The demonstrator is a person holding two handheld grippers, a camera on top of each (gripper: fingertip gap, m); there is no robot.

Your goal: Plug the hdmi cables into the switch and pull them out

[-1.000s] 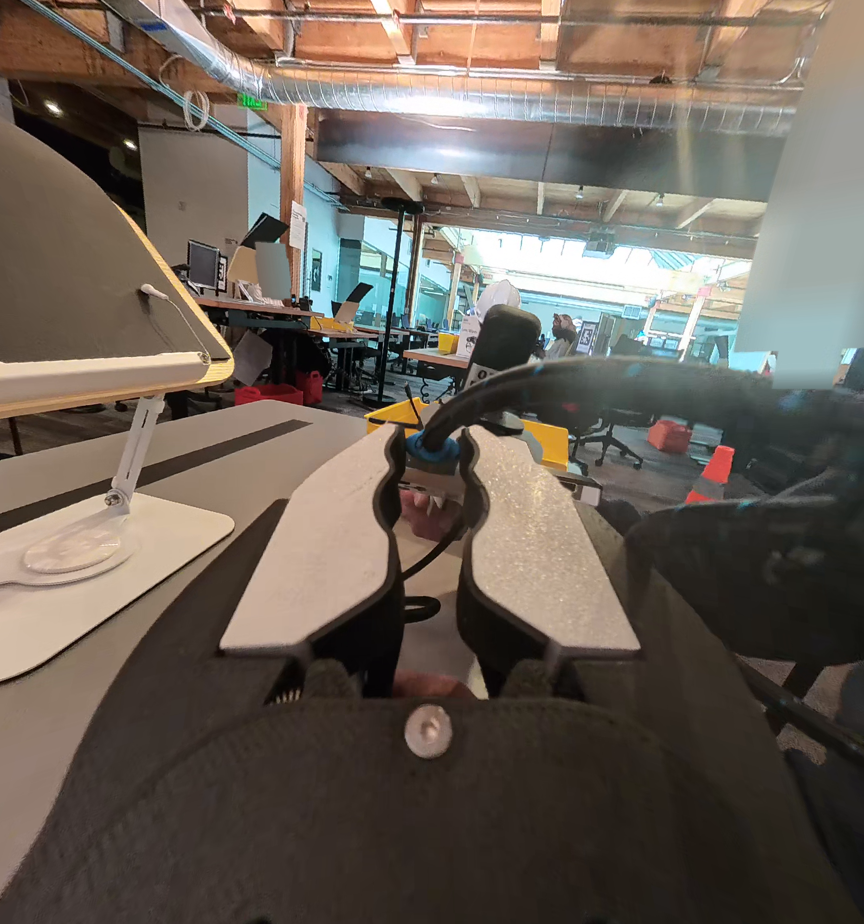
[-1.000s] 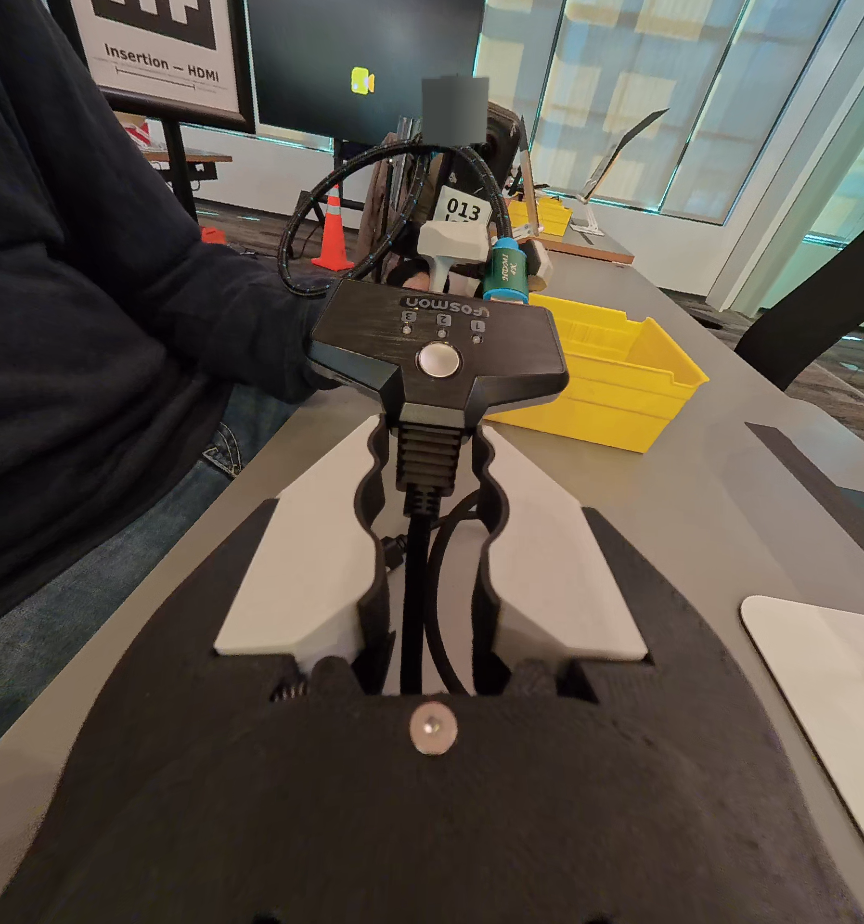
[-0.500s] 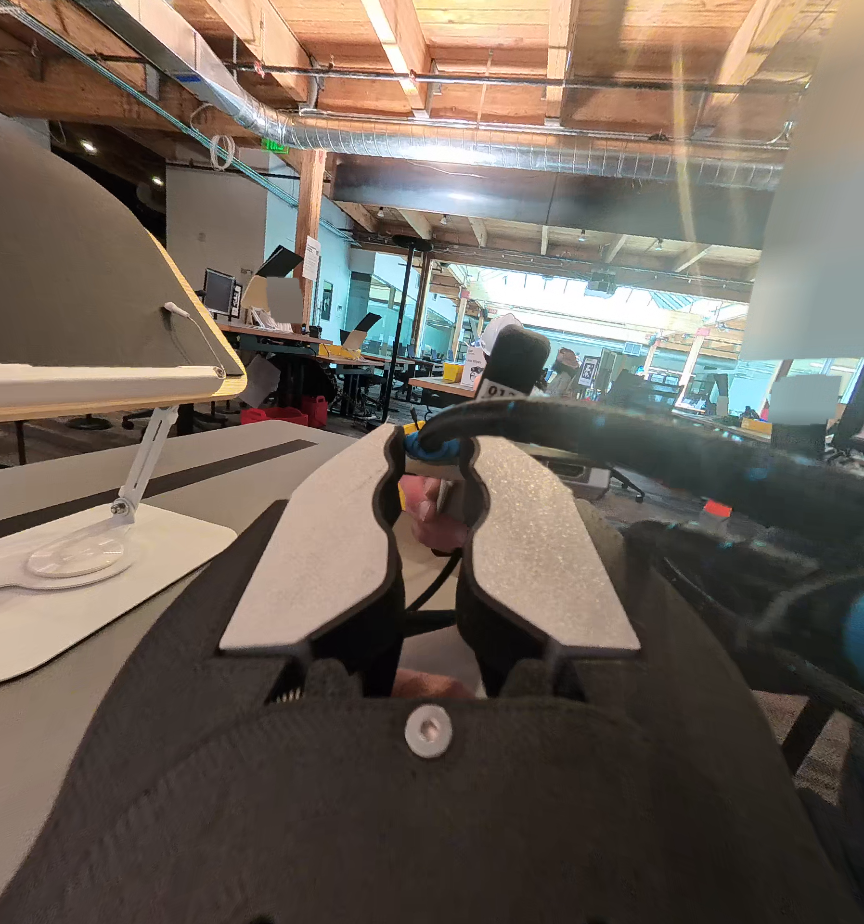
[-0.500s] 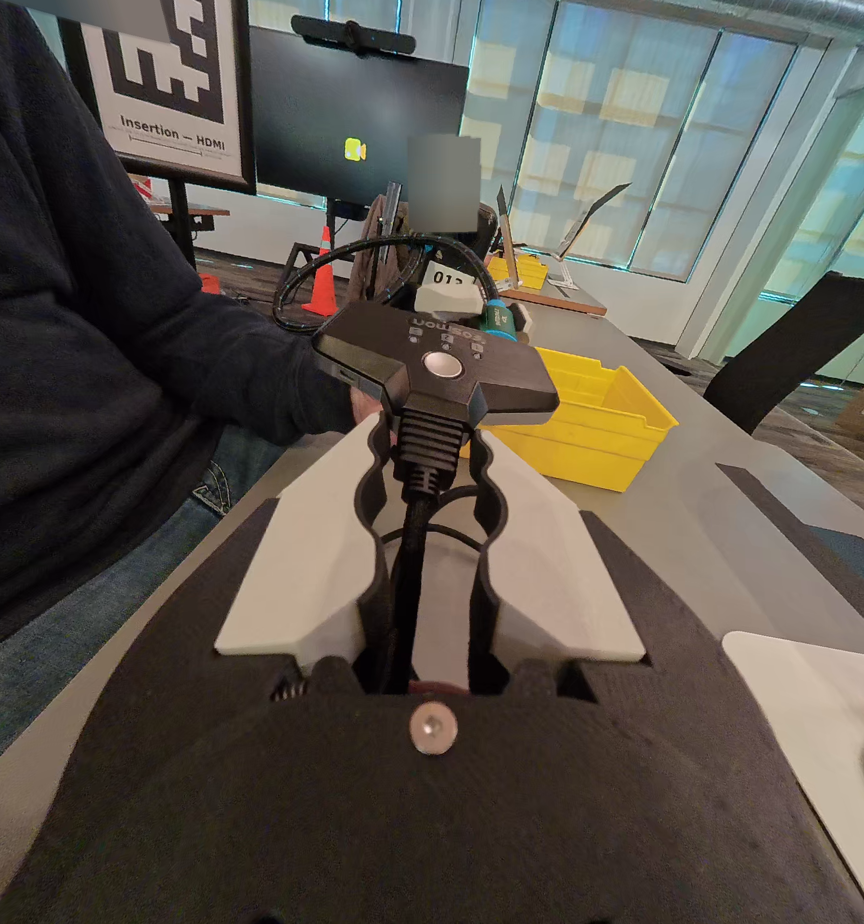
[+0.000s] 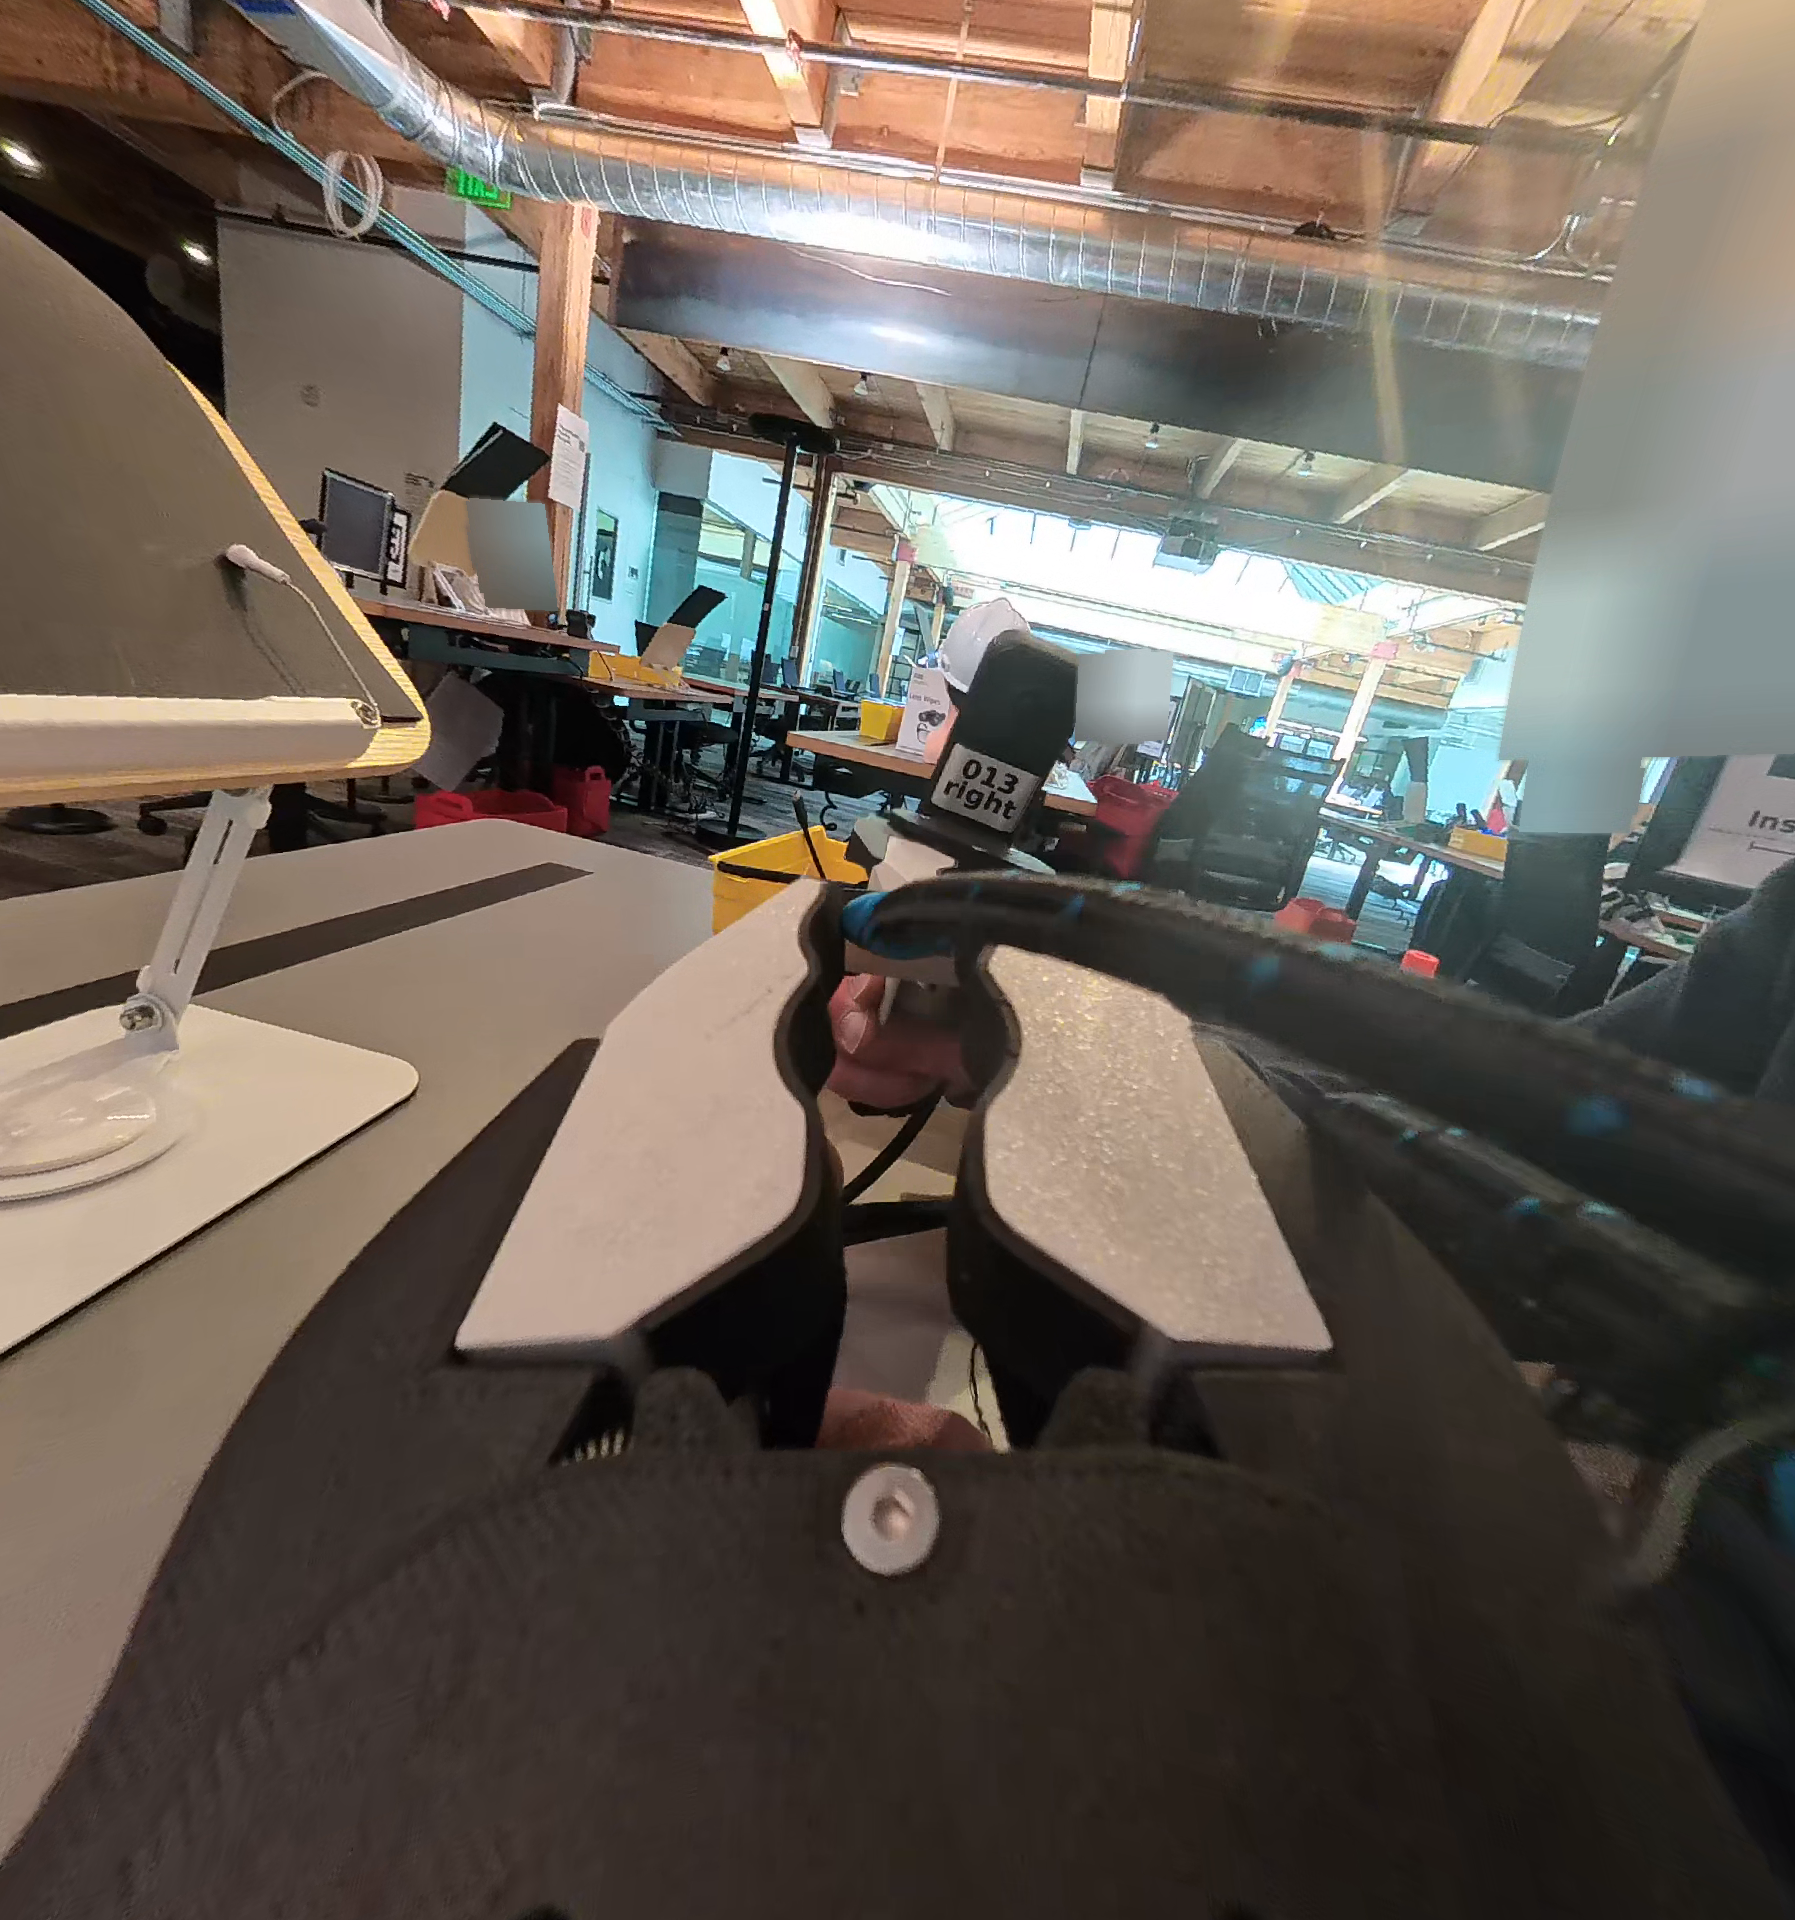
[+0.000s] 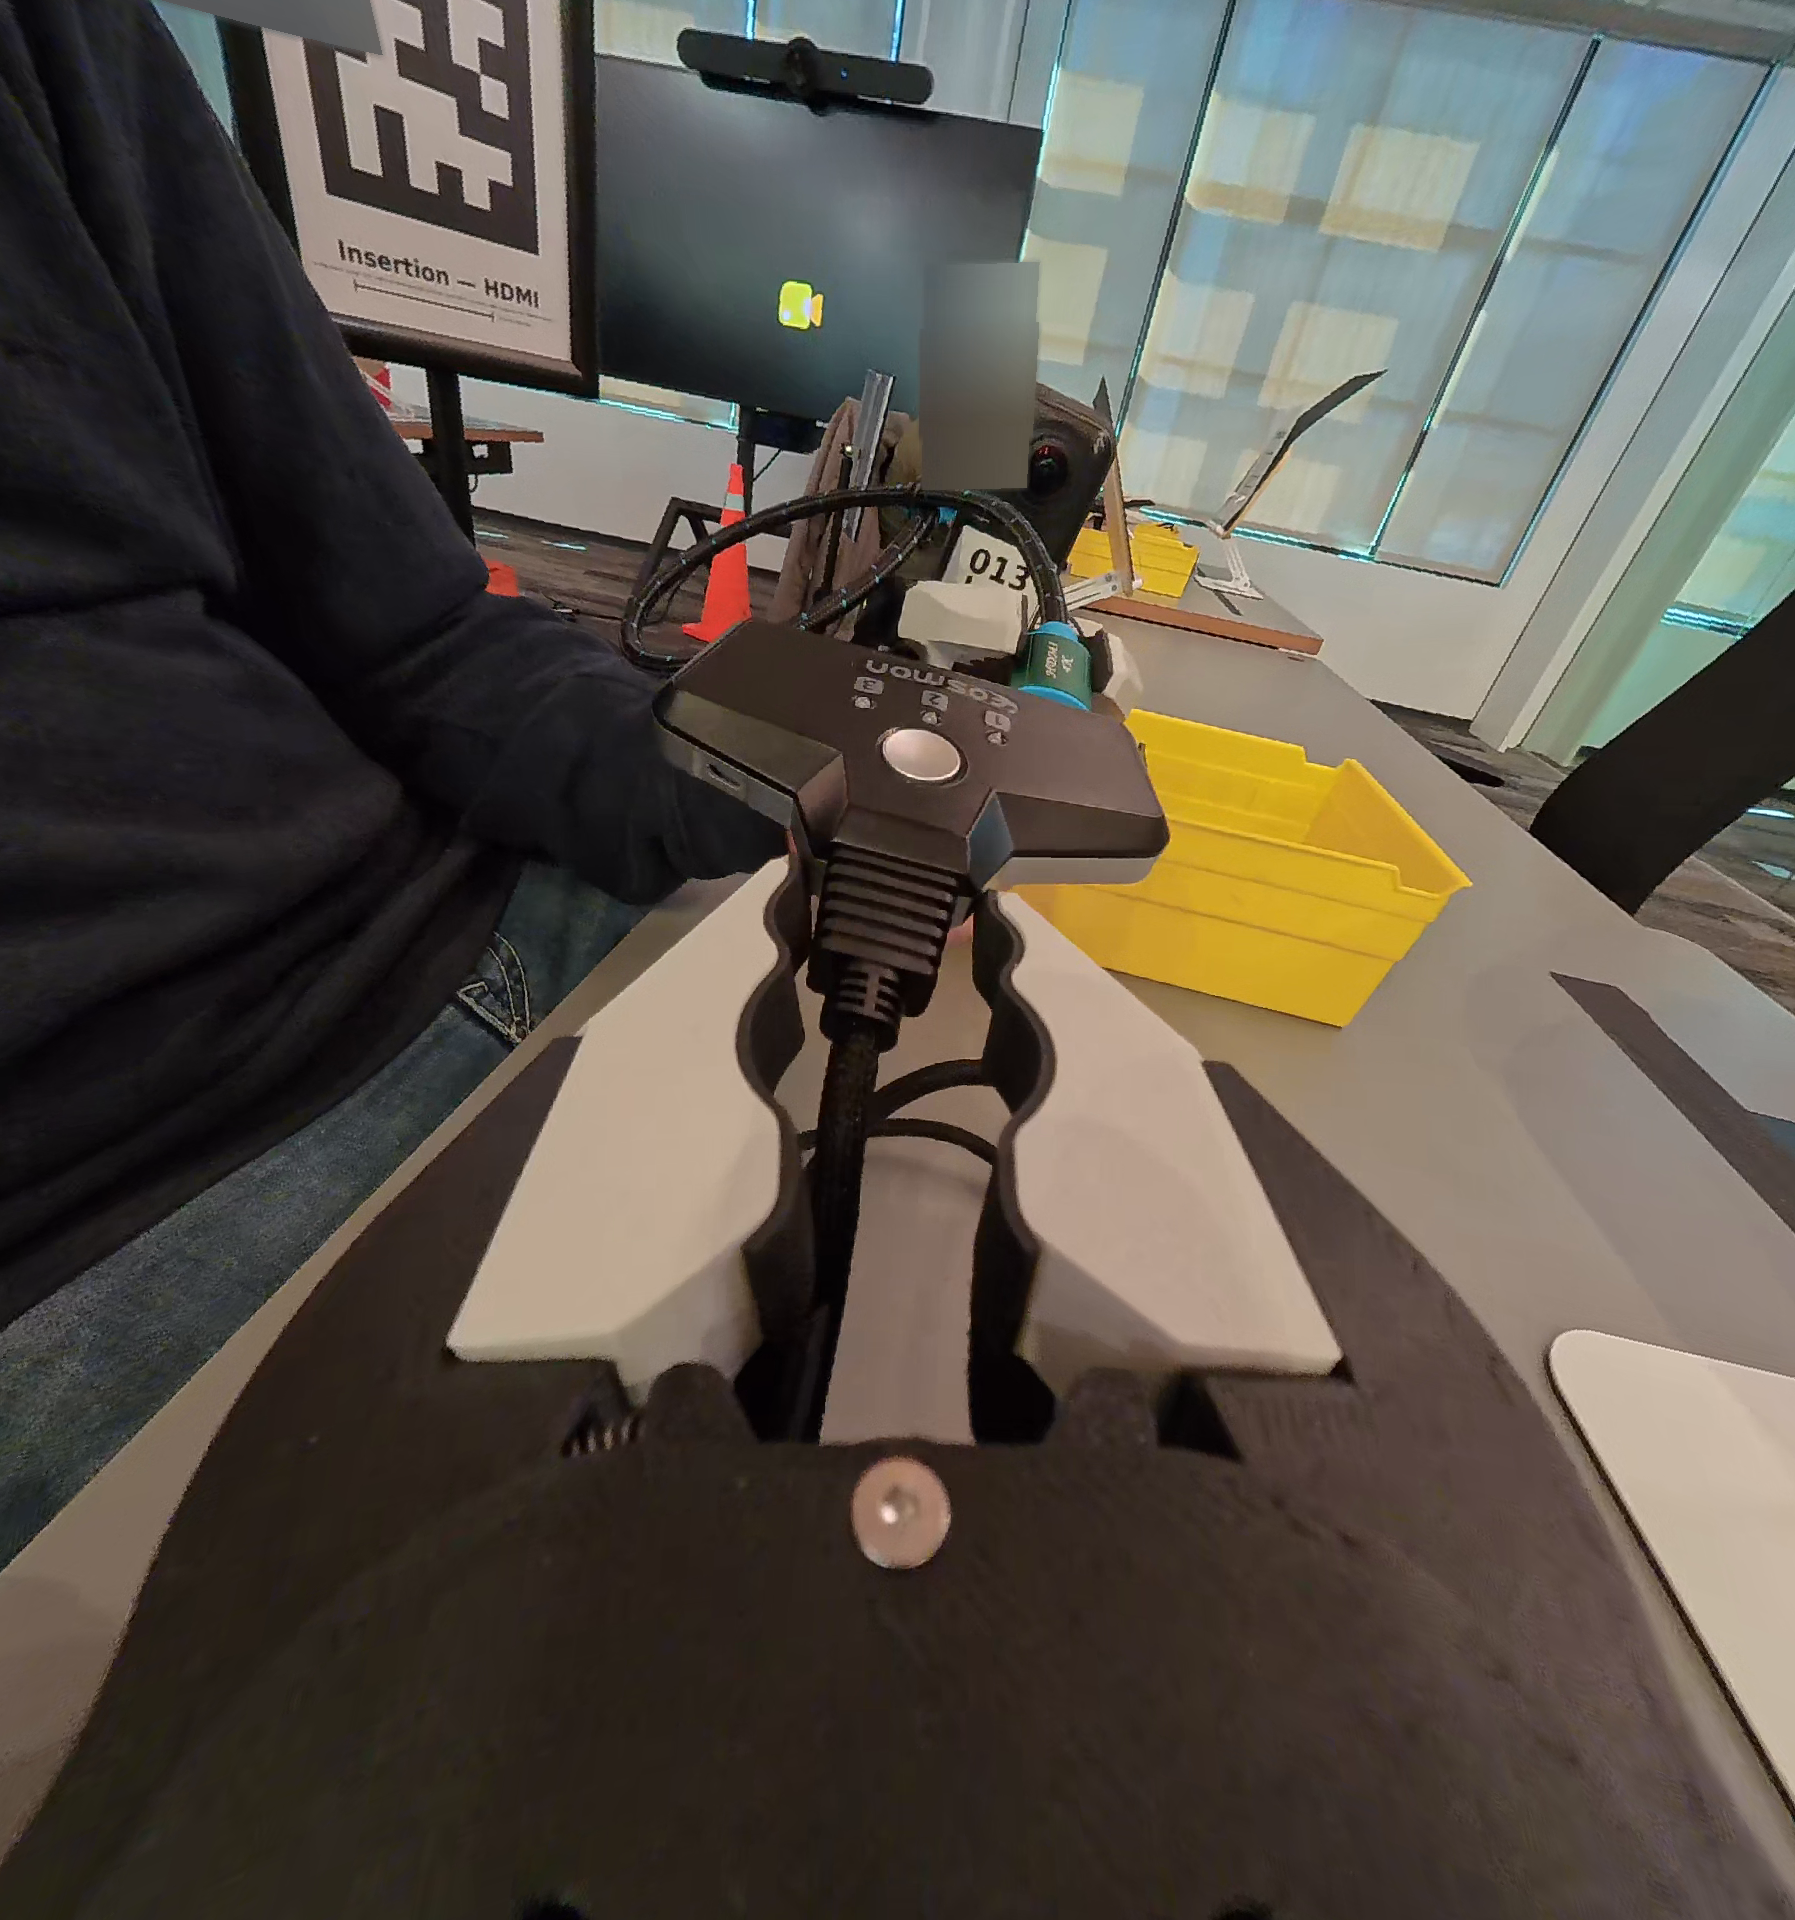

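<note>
Switch (image 6: 914, 764): held in the air above the tabletop's near edge, clamped at its ribbed neck by the right gripper (image 6: 888, 920).
Plug (image 6: 1051, 665): teal, at the switch's far side, pinched by the left gripper (image 5: 893, 951); seating unclear.
Handling: switch light and rigid; braided cable (image 5: 1340, 997) stiff and springy, so grip the plug shell.
Room: yellow bin (image 6: 1277, 904) just beside; open table (image 6: 1495, 1091) to the right.

An open-plan office or lab loft: exposed wooden beams (image 5: 831, 73), silver ductwork (image 5: 872, 218), rows of desks (image 5: 519, 634), a monitor (image 6: 799, 239), and tall windows (image 6: 1392, 260).
</note>
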